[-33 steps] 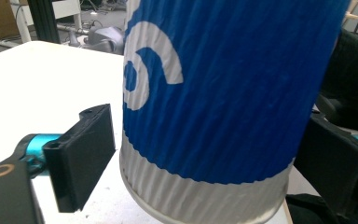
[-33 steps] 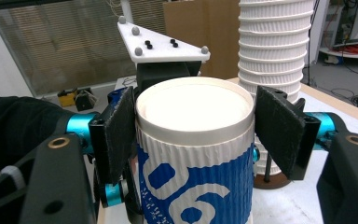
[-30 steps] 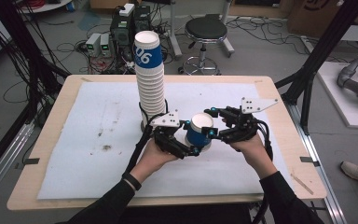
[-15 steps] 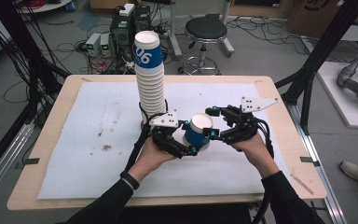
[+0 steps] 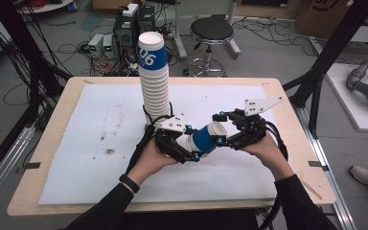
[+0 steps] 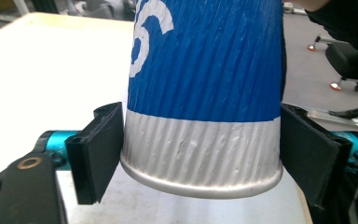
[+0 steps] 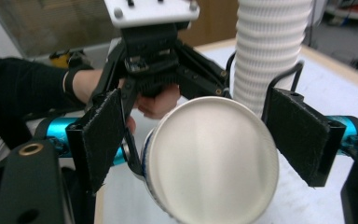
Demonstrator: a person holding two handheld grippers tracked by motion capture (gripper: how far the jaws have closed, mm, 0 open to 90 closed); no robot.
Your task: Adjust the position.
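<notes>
Cup [image 5: 204, 138] numeral, cropped, seemingly "6"; stack [image 5: 154, 79] reads "06".

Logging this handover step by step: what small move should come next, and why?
Probably close the right gripper on the blue cup: its jaws sit open either side of the cup's base, while the left gripper grips the rim end.

A wooden table [image 5: 287, 103] carries a white sheet [image 5: 96, 139] and cup stack [image 5: 154, 81].

Pretty even overhead light, soft shadows on the table [image 5: 100, 120]; high view is a bit soft, gripper views blur in the background
</notes>
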